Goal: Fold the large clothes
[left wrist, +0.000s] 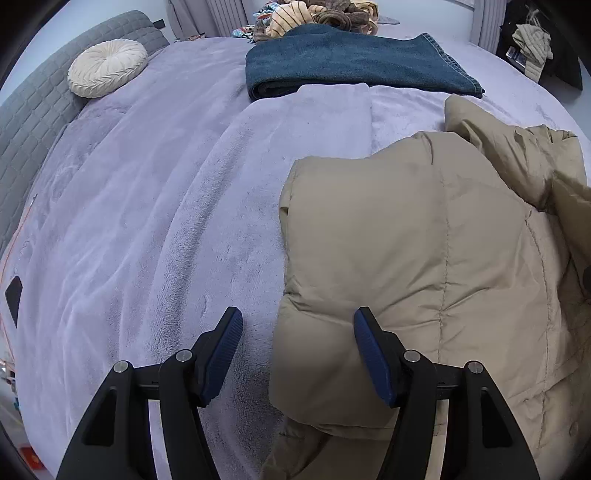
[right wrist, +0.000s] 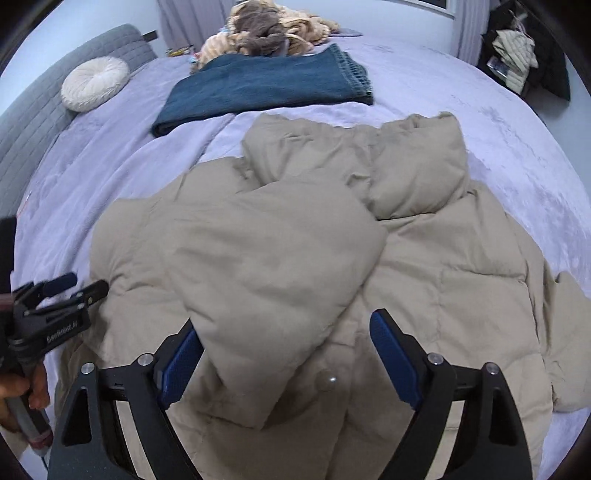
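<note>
A beige puffer jacket [right wrist: 295,258] lies spread on the lavender bed, one sleeve folded across its front and its hood at the far end; it also shows in the left wrist view [left wrist: 424,258]. My left gripper [left wrist: 297,328] is open, straddling the jacket's left edge just above it; it also shows at the left of the right wrist view [right wrist: 83,284]. My right gripper [right wrist: 284,339] is open over the folded sleeve's end, near a snap button [right wrist: 328,379]. Neither holds anything.
A folded dark-blue blanket [left wrist: 351,62] lies beyond the jacket. Behind it is a heap of clothes [right wrist: 266,29]. A round cream cushion [left wrist: 107,66] rests by the grey headboard [left wrist: 29,110]. The lavender bedcover [left wrist: 147,221] stretches left. More clothes hang at the far right [right wrist: 517,51].
</note>
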Demonstrator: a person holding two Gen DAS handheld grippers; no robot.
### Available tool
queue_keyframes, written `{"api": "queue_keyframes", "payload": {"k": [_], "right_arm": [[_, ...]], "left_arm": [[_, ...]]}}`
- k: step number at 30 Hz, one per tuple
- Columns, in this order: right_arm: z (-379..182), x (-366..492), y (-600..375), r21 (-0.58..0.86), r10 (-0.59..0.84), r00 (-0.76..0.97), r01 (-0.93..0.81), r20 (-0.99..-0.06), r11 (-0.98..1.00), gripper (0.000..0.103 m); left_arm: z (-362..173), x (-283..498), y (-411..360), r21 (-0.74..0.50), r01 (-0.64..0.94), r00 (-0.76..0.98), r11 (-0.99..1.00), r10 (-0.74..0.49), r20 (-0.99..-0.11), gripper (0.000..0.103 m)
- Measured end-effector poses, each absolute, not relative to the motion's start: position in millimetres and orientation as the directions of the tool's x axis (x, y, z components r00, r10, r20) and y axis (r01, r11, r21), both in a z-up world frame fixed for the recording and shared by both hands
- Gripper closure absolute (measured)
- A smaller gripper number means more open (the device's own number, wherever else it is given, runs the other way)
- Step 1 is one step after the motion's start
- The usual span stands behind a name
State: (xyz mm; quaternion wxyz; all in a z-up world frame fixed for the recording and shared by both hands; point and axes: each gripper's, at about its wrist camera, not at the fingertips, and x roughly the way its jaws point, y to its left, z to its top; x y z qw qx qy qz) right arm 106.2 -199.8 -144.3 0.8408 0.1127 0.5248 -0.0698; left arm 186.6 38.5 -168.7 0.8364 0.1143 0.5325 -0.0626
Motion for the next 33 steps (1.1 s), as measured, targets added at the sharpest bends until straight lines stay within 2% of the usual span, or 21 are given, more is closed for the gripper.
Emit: {"api": "queue_keyframes", "payload": {"k": [1, 2, 6, 7, 9, 10, 14, 17, 20, 23, 24, 27, 32, 33], "right_arm": [[-147, 100, -212, 0.133, 0.002, 0.435, 0.273, -0.9, 0.953, 0.085], [-150, 93, -226, 0.148, -0.002, 0.423, 0.322, -0.906, 0.935, 0.09], [-179, 60, -275, 0.339, 0.143, 0.397, 0.485, -0.907, 0.806, 0.089], [-182, 51, -280, 0.351, 0.149, 0.393, 0.515, -0.908, 0.782, 0.078], [-176, 33, -289, 0.339, 0.119, 0.394, 0.556, -0.911, 0.759, 0.07], [-169, 26, -292, 0.322, 0.086, 0.399, 0.573, -0.913, 0.754, 0.069], [-127, 9, -293, 0.293, -0.056, 0.521, 0.563, -0.852, 0.773, 0.069], [-115, 28, -277, 0.241, -0.057, 0.555, 0.449, -0.83, 0.861, 0.069], [-137, 47, -262, 0.234, 0.021, 0.504, 0.363, -0.864, 0.902, 0.07], [-173, 56, -256, 0.175, 0.016, 0.413, 0.351, -0.91, 0.92, 0.07], [-181, 57, -258, 0.153, -0.003, 0.402, 0.357, -0.916, 0.922, 0.075], [-184, 56, -266, 0.14, -0.027, 0.407, 0.376, -0.913, 0.916, 0.079], [-164, 37, -289, 0.286, 0.071, 0.447, 0.435, -0.892, 0.854, 0.071], [-160, 31, -294, 0.314, 0.091, 0.454, 0.444, -0.886, 0.839, 0.064]], "left_arm": [[-170, 187, 38, 0.123, 0.224, 0.422, 0.967, 0.017, -0.906, 0.038], [-172, 188, 38, 0.116, 0.221, 0.419, 0.968, 0.013, -0.908, 0.038], [-171, 190, 36, 0.096, 0.223, 0.409, 0.97, -0.004, -0.913, 0.038], [-171, 190, 35, 0.105, 0.226, 0.412, 0.969, 0.002, -0.911, 0.038], [-172, 189, 34, 0.112, 0.227, 0.413, 0.967, 0.008, -0.91, 0.038], [-172, 189, 34, 0.111, 0.227, 0.414, 0.968, 0.008, -0.91, 0.038], [-172, 189, 34, 0.111, 0.222, 0.41, 0.969, 0.011, -0.912, 0.038], [-173, 189, 33, 0.121, 0.216, 0.412, 0.969, 0.022, -0.911, 0.038], [-174, 187, 31, 0.141, 0.212, 0.421, 0.967, 0.04, -0.906, 0.038], [-175, 186, 30, 0.15, 0.209, 0.421, 0.966, 0.049, -0.906, 0.038], [-174, 186, 29, 0.15, 0.209, 0.417, 0.966, 0.05, -0.907, 0.038], [-168, 183, 26, 0.173, 0.222, 0.417, 0.96, 0.067, -0.907, 0.038], [-157, 170, 11, 0.208, 0.274, 0.404, 0.939, 0.084, -0.911, 0.038], [-155, 168, 8, 0.206, 0.281, 0.399, 0.937, 0.081, -0.913, 0.038]]}}
